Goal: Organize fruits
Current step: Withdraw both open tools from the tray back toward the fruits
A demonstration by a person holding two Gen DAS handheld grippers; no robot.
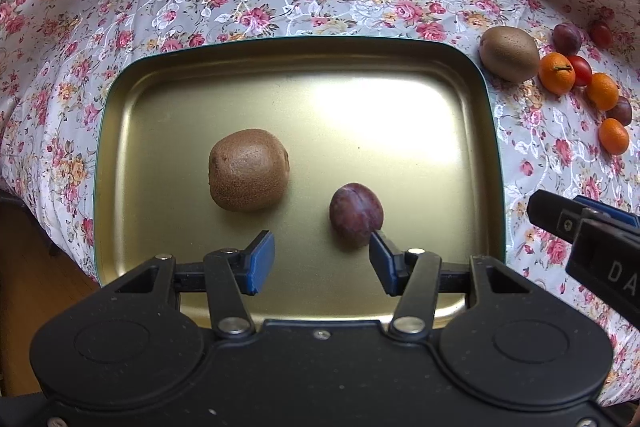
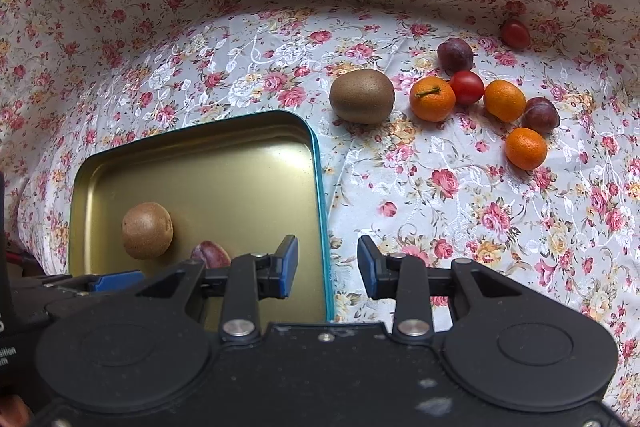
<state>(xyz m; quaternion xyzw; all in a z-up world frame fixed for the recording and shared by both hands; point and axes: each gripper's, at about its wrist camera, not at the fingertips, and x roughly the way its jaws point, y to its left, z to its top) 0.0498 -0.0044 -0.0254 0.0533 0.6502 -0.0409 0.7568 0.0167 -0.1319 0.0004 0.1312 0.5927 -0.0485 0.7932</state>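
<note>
Inside the tin tray (image 1: 480, 147) lie one kiwi (image 1: 249, 175) and one plum (image 1: 355, 213); eight fruits wait beside it, my left tongs (image 1: 322, 259) and right tongs (image 2: 328, 267) both parted, empty.

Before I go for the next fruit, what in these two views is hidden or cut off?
- Tray, left wrist view: near edge hidden behind the left tongs.
- Plum in the tray, right wrist view: lower half hidden by the right tongs body.
- Tray's near right corner, right wrist view: covered by the same body.
- Right tongs, left wrist view: cut off by the frame edge; tips not shown.
- Whether the left pad touches the plum: unclear.
</note>
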